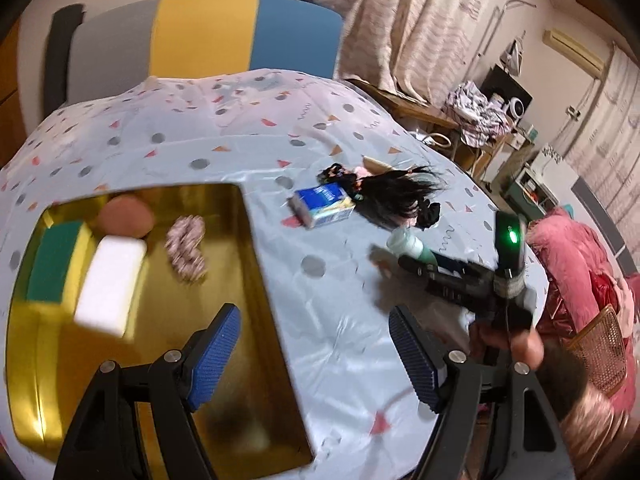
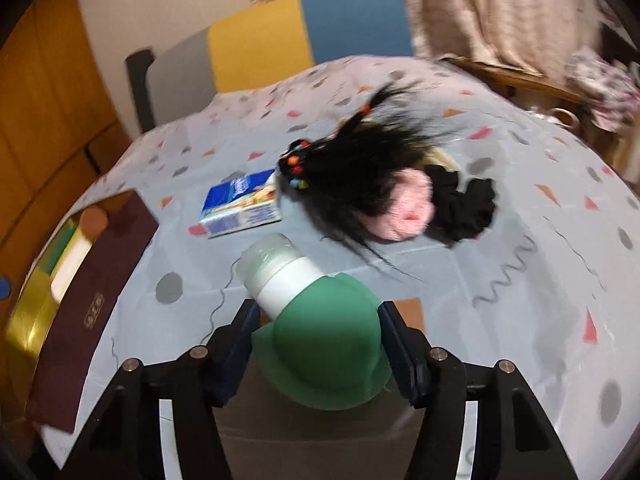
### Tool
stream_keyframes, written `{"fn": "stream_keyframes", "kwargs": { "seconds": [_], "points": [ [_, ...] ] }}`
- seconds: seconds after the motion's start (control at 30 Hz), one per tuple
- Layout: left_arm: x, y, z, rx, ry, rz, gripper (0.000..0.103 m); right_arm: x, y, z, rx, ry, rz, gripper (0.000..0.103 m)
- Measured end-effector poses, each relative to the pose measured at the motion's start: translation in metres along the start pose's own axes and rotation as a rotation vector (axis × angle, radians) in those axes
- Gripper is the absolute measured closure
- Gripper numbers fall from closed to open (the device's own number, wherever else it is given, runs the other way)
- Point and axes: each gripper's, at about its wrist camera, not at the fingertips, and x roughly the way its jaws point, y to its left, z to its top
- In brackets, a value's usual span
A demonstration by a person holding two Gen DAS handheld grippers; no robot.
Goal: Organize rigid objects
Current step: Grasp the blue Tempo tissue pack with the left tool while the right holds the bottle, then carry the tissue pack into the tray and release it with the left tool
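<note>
- Right wrist view: right gripper (image 2: 316, 344) clamps the green bottle (image 2: 320, 332) sideways, ready for carrying toward the gold tray (image 1: 256, 320).
- Left gripper (image 1: 316, 356) hangs open, empty, over that tray's edge.

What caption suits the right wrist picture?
Right gripper clamps a green bottle above the confetti tablecloth, near a blue carton.

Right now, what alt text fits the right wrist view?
The right gripper grips a green bottle with a white neck above a patterned tablecloth. Beyond lie a blue carton, a black-haired doll and a black scrunchie.
</note>
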Motion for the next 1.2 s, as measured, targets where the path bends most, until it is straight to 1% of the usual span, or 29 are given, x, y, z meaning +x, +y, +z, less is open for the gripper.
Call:
{"fn": "stream_keyframes", "kwargs": {
  "seconds": [0.13, 0.2, 0.27, 0.37, 0.4, 0.57, 0.7, 0.77, 0.87, 0.97, 1.03, 1.1, 1.13, 1.2],
  "points": [
    [0.028, -0.017, 0.029, 0.063, 0.046, 0.009, 0.025, -0.007, 0.000, -0.009, 0.017, -0.042, -0.012, 0.042],
    [0.051, -0.027, 0.049, 0.111, 0.089, 0.022, 0.025, -0.007, -0.004, -0.011, 0.042, -0.054, 0.005, 0.042],
    [0.069, -0.031, 0.062, 0.130, 0.111, 0.045, 0.025, -0.005, -0.009, -0.012, 0.066, -0.059, 0.027, 0.041],
    [0.103, -0.040, 0.083, 0.188, 0.156, 0.079, 0.024, -0.004, -0.012, -0.014, 0.087, -0.072, 0.052, 0.040],
    [0.120, -0.046, 0.090, 0.229, 0.184, 0.096, 0.024, -0.003, -0.013, -0.014, 0.095, -0.075, 0.059, 0.040],
    [0.174, -0.058, 0.105, 0.354, 0.253, 0.117, 0.023, -0.003, -0.021, -0.017, 0.142, -0.096, 0.104, 0.040],
    [0.214, -0.056, 0.113, 0.435, 0.304, 0.172, 0.023, -0.003, -0.024, -0.019, 0.160, -0.104, 0.123, 0.040],
    [0.224, -0.054, 0.115, 0.449, 0.316, 0.187, 0.023, -0.002, -0.026, -0.019, 0.171, -0.107, 0.136, 0.040],
    [0.234, -0.051, 0.115, 0.442, 0.327, 0.144, 0.023, -0.002, -0.029, -0.020, 0.185, -0.112, 0.151, 0.039],
    [0.242, -0.047, 0.112, 0.430, 0.346, 0.146, 0.024, -0.002, -0.030, -0.021, 0.192, -0.115, 0.158, 0.039],
    [0.245, -0.045, 0.109, 0.411, 0.363, 0.118, 0.025, -0.002, -0.030, -0.021, 0.194, -0.117, 0.159, 0.039],
    [0.244, -0.043, 0.106, 0.390, 0.372, 0.102, 0.031, -0.002, -0.030, -0.021, 0.196, -0.118, 0.160, 0.039],
    [0.245, -0.042, 0.103, 0.379, 0.379, 0.107, 0.040, -0.002, -0.030, -0.021, 0.197, -0.118, 0.160, 0.039],
    [0.243, -0.041, 0.100, 0.351, 0.379, 0.106, 0.043, -0.002, -0.030, -0.021, 0.195, -0.118, 0.158, 0.039]
  ]
}}
